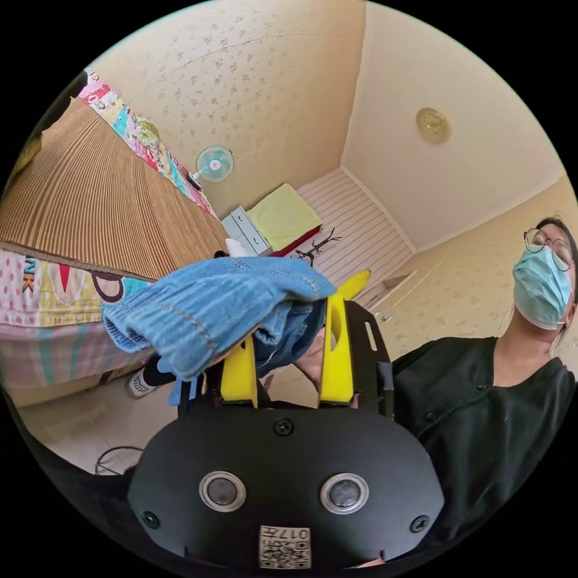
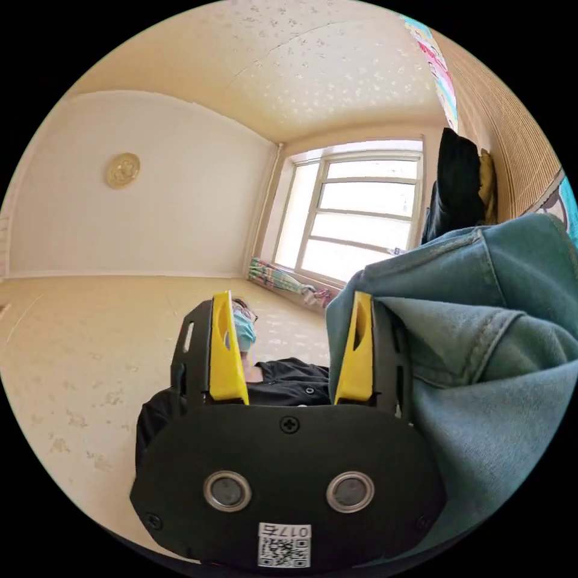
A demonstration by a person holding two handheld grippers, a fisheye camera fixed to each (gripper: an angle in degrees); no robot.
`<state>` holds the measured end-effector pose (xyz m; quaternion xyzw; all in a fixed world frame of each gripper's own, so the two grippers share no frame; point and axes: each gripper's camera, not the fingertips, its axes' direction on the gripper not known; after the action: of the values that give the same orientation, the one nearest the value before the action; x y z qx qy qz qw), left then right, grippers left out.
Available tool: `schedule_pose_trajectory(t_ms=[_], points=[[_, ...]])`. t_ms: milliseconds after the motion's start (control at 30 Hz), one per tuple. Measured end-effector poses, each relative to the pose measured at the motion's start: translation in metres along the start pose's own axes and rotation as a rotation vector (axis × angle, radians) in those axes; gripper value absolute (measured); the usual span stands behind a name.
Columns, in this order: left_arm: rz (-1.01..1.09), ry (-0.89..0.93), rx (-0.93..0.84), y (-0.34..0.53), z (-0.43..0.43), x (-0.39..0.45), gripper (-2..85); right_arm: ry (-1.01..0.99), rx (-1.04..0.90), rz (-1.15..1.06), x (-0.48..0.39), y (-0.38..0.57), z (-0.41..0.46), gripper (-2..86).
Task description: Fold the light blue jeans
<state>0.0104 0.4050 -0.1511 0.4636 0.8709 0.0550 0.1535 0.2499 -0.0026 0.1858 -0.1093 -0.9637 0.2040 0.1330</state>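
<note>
The light blue jeans (image 1: 211, 307) lie bunched over my left gripper (image 1: 301, 295), which points up towards the ceiling. The denim covers the tip of one yellow jaw and fills the gap up to the other, so the jaws look shut on a thick wad. A hand shows below the wad, between the jaws. In the right gripper view the jeans (image 2: 481, 337) drape against the outer side of one jaw. My right gripper (image 2: 292, 298) stands open, with nothing between its jaws.
A bed with a woven mat (image 1: 108, 198) and patterned sheet stands close by. A fan (image 1: 215, 162) and drawers (image 1: 244, 229) are by the wall. The person in a dark top (image 1: 481, 409) is behind the grippers. A window (image 2: 355, 211) and dark hanging clothes (image 2: 454, 180) show.
</note>
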Motion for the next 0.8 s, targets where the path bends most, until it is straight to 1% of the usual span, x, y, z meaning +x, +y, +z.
schedule_pose_trajectory(t_ms=[100, 333, 433, 500, 533, 567, 600, 667, 700, 767, 800], points=[[-0.019, -0.012, 0.002, 0.002, 0.008, 0.001, 16.5, 0.133, -0.055, -0.032, -0.012, 0.008, 0.014, 15.3], [-0.028, -0.043, 0.011, 0.008, 0.029, 0.018, 15.6, 0.205, -0.127, -0.063, -0.027, 0.026, 0.043, 15.4], [-0.012, -0.017, 0.003, 0.014, 0.043, 0.027, 13.2, 0.336, -0.212, -0.118, -0.039, 0.041, 0.07, 14.6], [0.006, -0.001, -0.014, 0.019, 0.057, 0.037, 11.2, 0.481, -0.3, -0.188, -0.052, 0.055, 0.098, 12.5], [0.013, 0.0, -0.02, 0.02, 0.061, 0.041, 10.8, 0.516, -0.325, -0.207, -0.056, 0.059, 0.104, 11.8], [0.034, 0.003, -0.038, 0.021, 0.068, 0.048, 10.2, 0.593, -0.38, -0.246, -0.062, 0.067, 0.119, 9.4], [0.059, -0.013, -0.068, 0.023, 0.077, 0.057, 9.8, 0.718, -0.442, -0.27, -0.067, 0.074, 0.133, 5.9], [0.094, -0.031, -0.108, 0.024, 0.091, 0.072, 9.3, 0.781, -0.538, -0.299, -0.077, 0.081, 0.153, 4.2], [0.11, -0.014, -0.109, 0.025, 0.094, 0.078, 8.7, 0.848, -0.572, -0.33, -0.085, 0.085, 0.165, 3.3], [0.137, 0.027, -0.086, 0.027, 0.091, 0.088, 7.1, 0.877, -0.583, -0.411, -0.109, 0.089, 0.181, 2.5], [0.17, 0.021, -0.091, 0.025, 0.086, 0.097, 5.9, 0.855, -0.536, -0.477, -0.134, 0.088, 0.186, 2.1]])
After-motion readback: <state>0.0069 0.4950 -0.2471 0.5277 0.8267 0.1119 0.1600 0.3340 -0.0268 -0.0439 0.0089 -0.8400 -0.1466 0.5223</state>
